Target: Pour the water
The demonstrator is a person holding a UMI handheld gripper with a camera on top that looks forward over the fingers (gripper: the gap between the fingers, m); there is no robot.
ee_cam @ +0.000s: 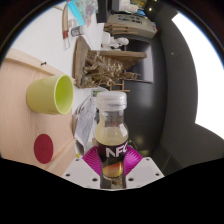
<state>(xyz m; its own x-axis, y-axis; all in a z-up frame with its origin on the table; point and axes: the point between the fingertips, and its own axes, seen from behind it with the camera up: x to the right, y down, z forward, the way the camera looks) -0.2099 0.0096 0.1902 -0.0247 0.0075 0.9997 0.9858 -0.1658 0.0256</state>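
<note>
A clear bottle [111, 125] with a white cap, yellowish liquid and a dark label marked NFC stands upright between my fingers. My gripper [112, 160] is shut on the bottle, both magenta pads [92, 158] pressing its label from either side. A light-green cup [52, 95] lies on its side, mouth toward the bottle, on the pale wooden board [20, 120] to the left, beyond my fingers. The bottle seems lifted slightly off the board, next to its right edge.
A dark red round disc [45, 149] lies on the board near the left finger. Behind the bottle are a wooden rack [105, 66] and cluttered items. A dark curved surface [170, 90] runs along the right.
</note>
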